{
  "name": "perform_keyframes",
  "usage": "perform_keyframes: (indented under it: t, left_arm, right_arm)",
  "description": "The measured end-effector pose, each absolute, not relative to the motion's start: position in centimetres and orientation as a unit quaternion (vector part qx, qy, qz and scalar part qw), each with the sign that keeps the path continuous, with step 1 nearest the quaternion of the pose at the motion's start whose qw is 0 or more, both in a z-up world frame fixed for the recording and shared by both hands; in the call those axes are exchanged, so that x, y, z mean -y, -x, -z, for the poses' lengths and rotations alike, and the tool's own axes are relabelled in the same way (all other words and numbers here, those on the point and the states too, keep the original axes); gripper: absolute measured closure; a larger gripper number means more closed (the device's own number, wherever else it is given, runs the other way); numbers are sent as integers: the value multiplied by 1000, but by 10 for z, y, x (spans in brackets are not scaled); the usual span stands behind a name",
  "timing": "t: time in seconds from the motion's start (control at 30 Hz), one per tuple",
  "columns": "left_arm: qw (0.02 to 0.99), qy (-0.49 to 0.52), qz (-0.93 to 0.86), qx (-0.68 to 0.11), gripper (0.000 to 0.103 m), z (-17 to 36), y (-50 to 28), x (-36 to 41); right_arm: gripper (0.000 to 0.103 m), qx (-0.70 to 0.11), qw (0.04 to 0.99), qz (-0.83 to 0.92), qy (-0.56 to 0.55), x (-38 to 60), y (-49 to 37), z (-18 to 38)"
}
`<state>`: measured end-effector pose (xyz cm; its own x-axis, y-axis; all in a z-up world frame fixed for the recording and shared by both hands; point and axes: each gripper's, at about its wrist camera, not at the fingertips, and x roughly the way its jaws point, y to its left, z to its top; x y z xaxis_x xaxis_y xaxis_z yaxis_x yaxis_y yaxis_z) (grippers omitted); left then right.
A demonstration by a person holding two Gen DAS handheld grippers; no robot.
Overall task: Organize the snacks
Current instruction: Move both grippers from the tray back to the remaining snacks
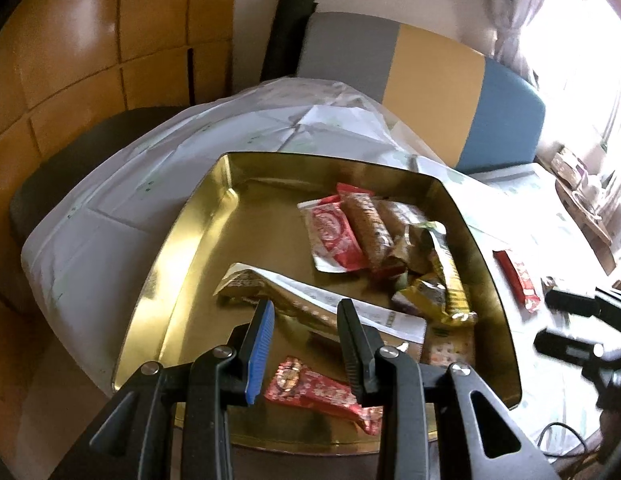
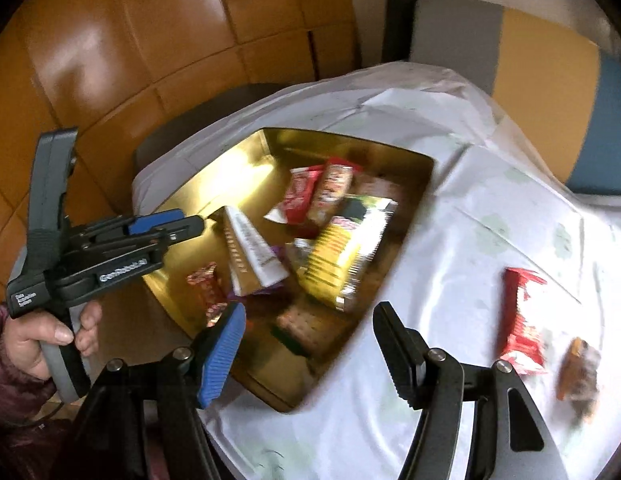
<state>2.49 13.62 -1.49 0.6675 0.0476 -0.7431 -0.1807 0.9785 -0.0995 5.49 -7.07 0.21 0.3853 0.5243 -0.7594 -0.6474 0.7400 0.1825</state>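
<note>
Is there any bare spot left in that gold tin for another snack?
Yes. The tin is bare along its left wall and far-left corner, up to the long gold packet. The right side is crowded with a heap of snacks. On the cloth, room lies between tin and red bar.

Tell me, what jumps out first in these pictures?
A shiny gold tin sits on a white cloth, with wrapped snacks heaped toward its right side. A red snack lies on the cloth, right of the tin. Two open black claws reach in: the left claw over the tin, the right claw near its front edge.
</note>
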Motion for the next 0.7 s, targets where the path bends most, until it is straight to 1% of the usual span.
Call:
perform_keyframes:
  t: [0.2, 0.5, 0.6, 0.7]
  left_arm:
    - [913, 65, -42, -402, 70, 11, -25, -118]
    - [919, 31, -5, -393, 70, -1, -27, -87]
    - [921, 18, 9, -390, 70, -7, -29, -74]
    - [923, 0, 25, -385, 70, -13, -32, -58]
  right_arm:
    - [36, -433, 847, -305, 54, 115, -64, -5]
    - [36, -454, 870, -186, 48, 209, -81, -2]
    - [33, -461, 876, -136, 45, 246, -91, 1]
    - [33, -466, 879, -94, 34, 279, -101, 7]
